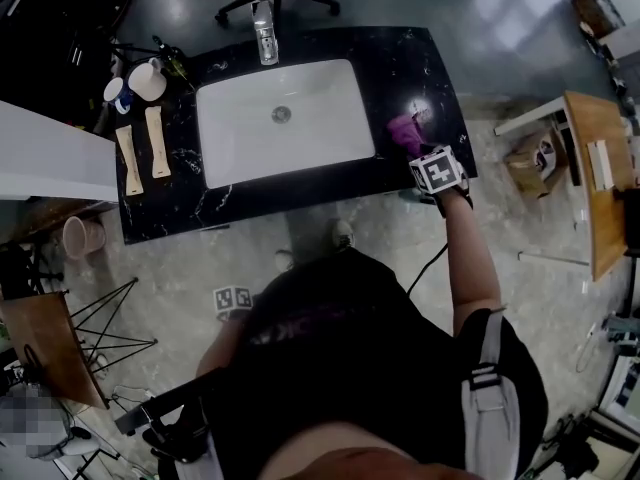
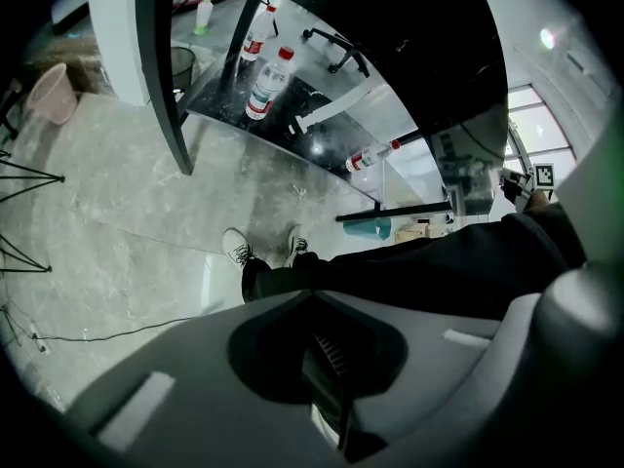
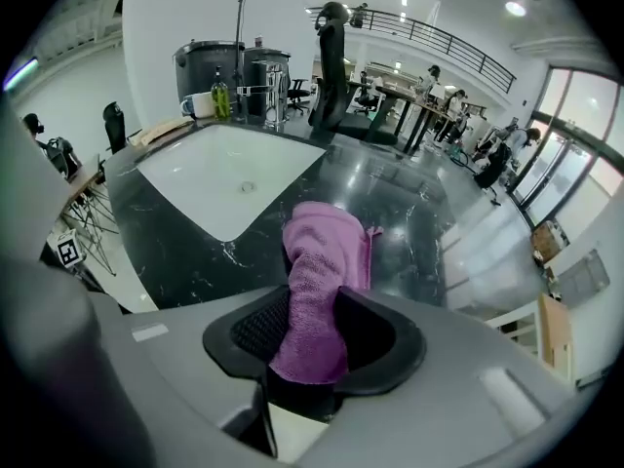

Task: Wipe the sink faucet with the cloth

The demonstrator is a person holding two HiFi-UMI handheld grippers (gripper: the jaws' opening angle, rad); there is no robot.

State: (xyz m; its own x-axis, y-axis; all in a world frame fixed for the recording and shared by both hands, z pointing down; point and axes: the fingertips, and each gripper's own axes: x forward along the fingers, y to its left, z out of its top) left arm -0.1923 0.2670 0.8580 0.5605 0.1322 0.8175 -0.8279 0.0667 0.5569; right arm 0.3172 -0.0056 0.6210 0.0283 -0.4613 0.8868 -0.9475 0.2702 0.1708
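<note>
Sink (image 1: 240,153): white basin set in a black counter (image 1: 400,68).
Faucet (image 1: 264,30): upright at the middle of the sink's far rim; well apart from both claws.
Cloth (image 1: 404,131): purple, bunched on the counter just right of the sink; one end reaching up between the right claw's jaws.
Right claw (image 3: 317,325): spread wide, tilted steeply down just right of the sink; cloth (image 3: 327,261) lying loose between the jaws, pads not pressing it.
Left claw (image 2: 314,300): pressed together, nothing in it; off the counter, well to the near side of the sink, over the floor by the person's leg.
Cups (image 1: 140,83): two, off the sink's far left corner.
Wooden pieces (image 1: 145,153): two, side by side left of the sink.
</note>
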